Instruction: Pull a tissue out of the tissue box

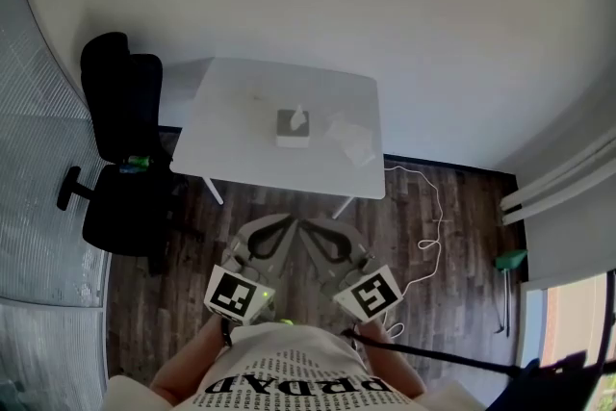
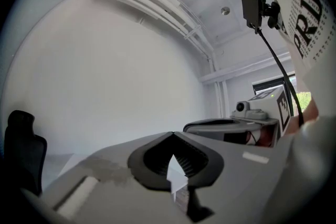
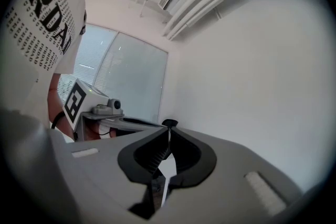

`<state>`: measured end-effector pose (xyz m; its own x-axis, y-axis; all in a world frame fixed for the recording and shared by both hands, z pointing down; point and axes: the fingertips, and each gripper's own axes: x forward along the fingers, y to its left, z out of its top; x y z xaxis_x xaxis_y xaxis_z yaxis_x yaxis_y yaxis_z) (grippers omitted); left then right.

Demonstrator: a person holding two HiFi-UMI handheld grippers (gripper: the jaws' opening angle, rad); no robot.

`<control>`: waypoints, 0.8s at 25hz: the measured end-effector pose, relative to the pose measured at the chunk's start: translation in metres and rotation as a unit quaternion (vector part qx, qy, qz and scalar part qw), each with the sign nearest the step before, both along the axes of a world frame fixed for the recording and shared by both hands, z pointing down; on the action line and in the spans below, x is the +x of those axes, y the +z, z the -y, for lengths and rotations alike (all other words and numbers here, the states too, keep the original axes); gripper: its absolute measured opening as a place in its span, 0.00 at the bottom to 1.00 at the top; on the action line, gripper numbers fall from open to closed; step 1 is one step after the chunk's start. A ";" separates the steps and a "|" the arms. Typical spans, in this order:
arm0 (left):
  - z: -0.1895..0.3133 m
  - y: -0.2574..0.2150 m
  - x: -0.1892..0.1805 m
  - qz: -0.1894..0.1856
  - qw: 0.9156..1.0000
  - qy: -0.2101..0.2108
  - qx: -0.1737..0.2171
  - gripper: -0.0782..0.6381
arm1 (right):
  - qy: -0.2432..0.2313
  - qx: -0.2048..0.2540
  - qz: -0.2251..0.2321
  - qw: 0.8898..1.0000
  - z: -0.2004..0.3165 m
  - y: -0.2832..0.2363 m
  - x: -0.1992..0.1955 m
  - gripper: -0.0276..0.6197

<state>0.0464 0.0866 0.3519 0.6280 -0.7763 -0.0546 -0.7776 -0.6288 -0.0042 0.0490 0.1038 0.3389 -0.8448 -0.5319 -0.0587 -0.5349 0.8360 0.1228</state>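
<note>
The table top is smooth matt white. The tissue box on it is matt grey with white paper. At the table's six o'clock lies dark, grained wooden floor; at nine o'clock stands a matt black chair.

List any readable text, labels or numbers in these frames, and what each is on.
"PRD", cut off at the picture's edge: large print on the person's shirt, left gripper view.
Rows of small print on the shirt: too small to read.
Left marker cube, right marker cube: black-and-white patterns only, no letters.
Tissue box: no print readable.
</note>
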 end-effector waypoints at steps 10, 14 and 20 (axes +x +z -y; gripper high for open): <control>0.091 -0.015 -0.033 0.006 0.999 0.034 0.008 0.12 | 0.041 0.007 0.016 0.999 0.093 -0.018 -0.033 0.06; 0.118 -0.014 -0.049 0.003 0.999 0.039 0.005 0.12 | 0.052 0.005 0.019 0.998 0.121 -0.016 -0.050 0.06; 0.148 -0.010 -0.073 -0.007 0.999 0.047 0.007 0.12 | 0.058 0.010 0.016 0.998 0.152 -0.011 -0.073 0.06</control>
<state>-0.0261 -0.0617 0.3421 0.6978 -0.7124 -0.0743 -0.7146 -0.6995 -0.0034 -0.0245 -0.0486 0.3274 -0.7751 -0.6245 -0.0956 -0.6318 0.7657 0.1204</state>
